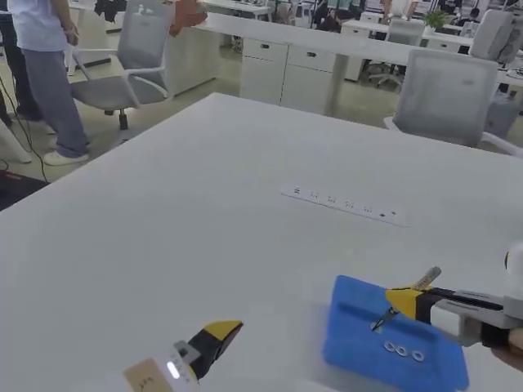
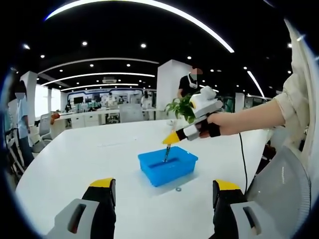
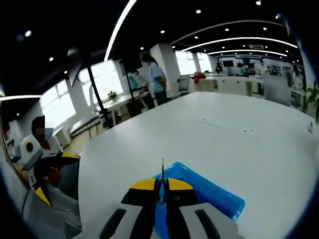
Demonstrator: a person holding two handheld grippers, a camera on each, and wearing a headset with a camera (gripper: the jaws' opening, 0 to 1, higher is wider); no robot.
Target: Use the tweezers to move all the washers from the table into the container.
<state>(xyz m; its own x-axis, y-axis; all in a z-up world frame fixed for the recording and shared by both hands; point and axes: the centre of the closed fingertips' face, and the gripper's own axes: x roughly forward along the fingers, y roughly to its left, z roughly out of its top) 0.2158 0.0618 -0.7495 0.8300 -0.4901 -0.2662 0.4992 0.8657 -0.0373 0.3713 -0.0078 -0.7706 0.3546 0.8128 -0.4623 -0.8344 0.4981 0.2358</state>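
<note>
Judging from the head view, the job is partly done: three washers [image 1: 400,350] lie in a row on the floor of the blue container [image 1: 347,331]; in the left gripper view one more washer [image 2: 178,189] sits on the table [image 2: 99,149] just in front of the container, near its right corner, so at least that one is left; whether others wait elsewhere I cannot tell. At the left, the left gripper [image 2: 164,185] hangs low over the table, short of the container, its jaws spread wide and holding nothing. At the right, the right gripper [image 3: 160,185] is over the container and tilted down, its jaws pinched together on the tweezers [image 3: 162,172]; the tweezers' tips point down into the container, close to its floor; whether a washer sits between the tips is too small to tell.
</note>
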